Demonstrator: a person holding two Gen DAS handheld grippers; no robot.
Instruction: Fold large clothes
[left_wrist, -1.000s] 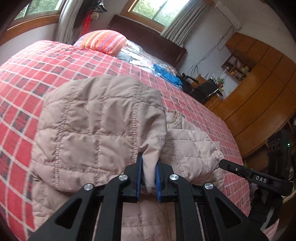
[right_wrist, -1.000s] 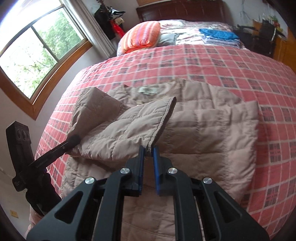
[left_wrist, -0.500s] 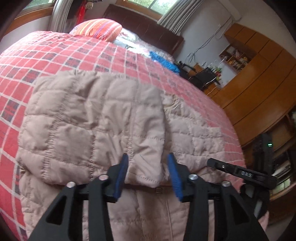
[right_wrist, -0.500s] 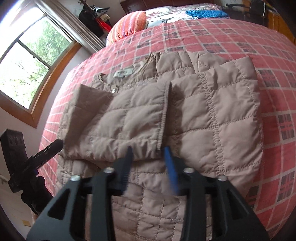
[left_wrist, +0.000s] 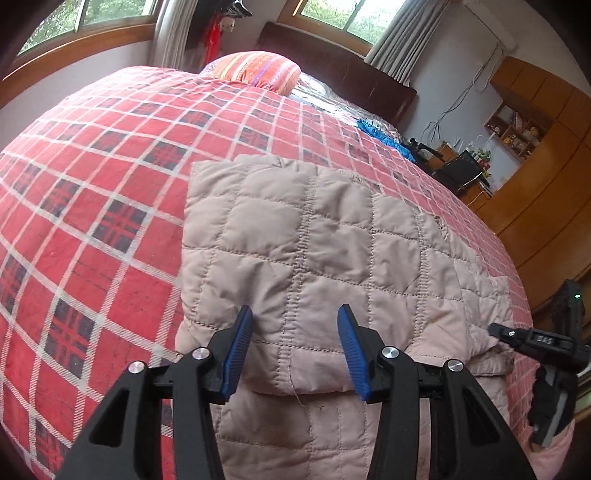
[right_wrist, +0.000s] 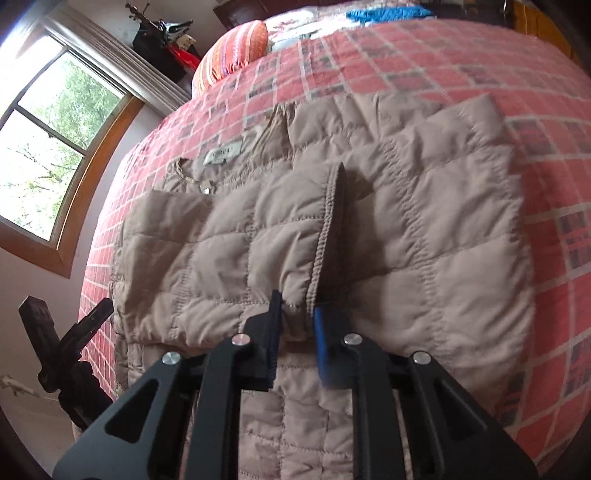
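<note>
The beige quilted jacket (left_wrist: 332, 251) lies on the bed (left_wrist: 92, 206) near its foot edge, both sleeves folded in across the chest. The left gripper (left_wrist: 295, 347) has its fingers spread wide, holding nothing; the right gripper (right_wrist: 297, 332) stands slightly parted around a cuff. Sleeve-folding looks finished; next, I'd guess, take the hem and fold it toward the collar.

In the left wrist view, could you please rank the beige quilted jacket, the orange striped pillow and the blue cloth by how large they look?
Largest to smallest:
1. beige quilted jacket
2. orange striped pillow
3. blue cloth
The jacket lies nearest the camera; the pillow and cloth lie far up the bed, so true sizes remain unsure.
</note>
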